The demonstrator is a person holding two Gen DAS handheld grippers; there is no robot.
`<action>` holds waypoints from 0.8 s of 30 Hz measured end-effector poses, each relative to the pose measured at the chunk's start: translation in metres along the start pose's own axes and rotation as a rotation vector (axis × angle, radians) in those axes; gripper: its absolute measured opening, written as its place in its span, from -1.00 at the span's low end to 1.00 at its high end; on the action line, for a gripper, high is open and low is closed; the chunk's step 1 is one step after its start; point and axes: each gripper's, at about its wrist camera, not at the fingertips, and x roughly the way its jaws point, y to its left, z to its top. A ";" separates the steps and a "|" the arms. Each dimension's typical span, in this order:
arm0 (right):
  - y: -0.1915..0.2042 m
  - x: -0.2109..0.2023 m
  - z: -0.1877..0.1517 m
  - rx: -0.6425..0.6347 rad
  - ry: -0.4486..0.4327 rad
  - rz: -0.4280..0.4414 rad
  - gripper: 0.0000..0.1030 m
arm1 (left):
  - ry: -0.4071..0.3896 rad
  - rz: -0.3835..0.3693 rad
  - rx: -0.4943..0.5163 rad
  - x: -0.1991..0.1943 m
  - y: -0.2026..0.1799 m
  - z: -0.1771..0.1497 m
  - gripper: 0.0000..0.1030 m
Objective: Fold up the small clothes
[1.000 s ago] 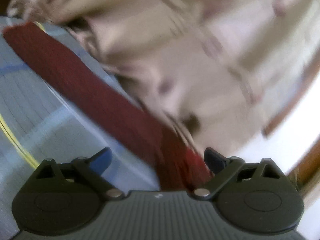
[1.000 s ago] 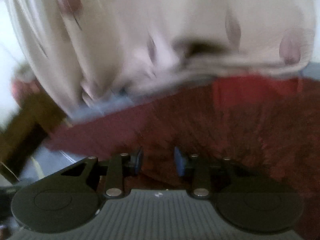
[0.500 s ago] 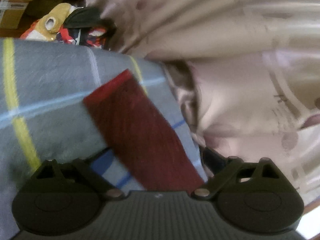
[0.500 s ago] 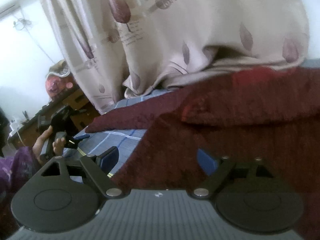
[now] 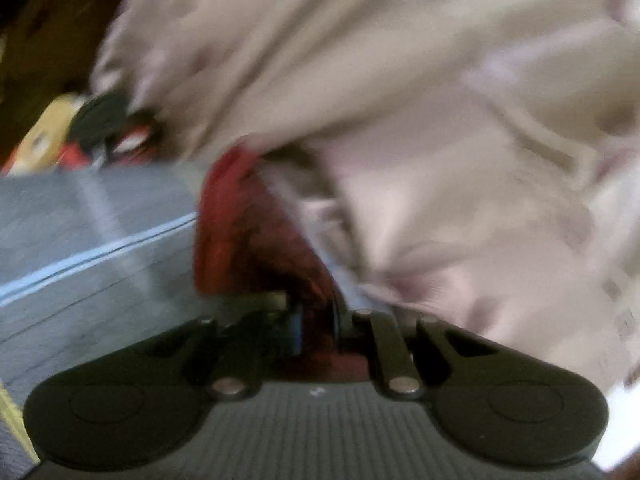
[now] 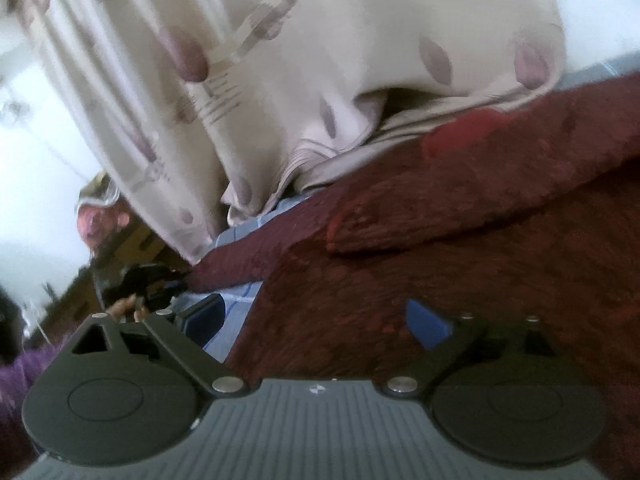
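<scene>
Blue-grey checked bedsheet (image 5: pixel 92 240) under a dark red garment (image 6: pixel 460 264), beige patterned curtain (image 6: pixel 320 80) draped onto it.

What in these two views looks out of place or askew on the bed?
The curtain hem spills onto the bed, lying against the dark red garment, which lies rumpled and unfolded. Nothing looks damaged or spilled.

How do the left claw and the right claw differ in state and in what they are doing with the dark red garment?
The left claw has just closed and pinches an end of the dark red garment; the right claw has just opened wide and grips nothing. The left claw's end of the garment is a narrow strip, while the right claw hovers over its broad body. Both point toward the beige curtain above the blue checked sheet.
</scene>
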 end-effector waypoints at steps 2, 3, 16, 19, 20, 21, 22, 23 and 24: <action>-0.004 -0.003 0.002 0.025 -0.017 0.003 0.87 | -0.022 -0.055 0.068 -0.009 -0.028 0.003 -0.74; -0.004 -0.005 0.003 0.033 -0.026 0.002 0.87 | -0.041 -0.082 0.073 -0.015 -0.037 0.006 -0.74; -0.024 -0.050 0.018 0.207 -0.152 0.041 0.89 | 0.145 -0.430 0.291 -0.019 -0.236 -0.080 -0.74; -0.030 -0.064 0.023 0.235 -0.194 0.050 0.90 | 0.209 -0.477 0.342 -0.002 -0.279 -0.126 -0.74; -0.032 -0.070 0.024 0.233 -0.210 0.045 0.91 | 0.238 -0.488 0.349 0.005 -0.288 -0.142 -0.74; -0.035 -0.076 0.026 0.231 -0.224 0.039 0.93 | 0.260 -0.494 0.365 0.012 -0.299 -0.159 -0.74; -0.038 -0.082 0.028 0.232 -0.237 0.035 0.93 | 0.278 -0.497 0.391 0.021 -0.307 -0.177 -0.74; -0.044 -0.089 0.030 0.238 -0.252 0.029 0.93 | 0.297 -0.501 0.411 0.025 -0.314 -0.195 -0.74; -0.048 -0.094 0.031 0.244 -0.263 0.023 0.94 | 0.324 -0.510 0.425 0.032 -0.319 -0.212 -0.74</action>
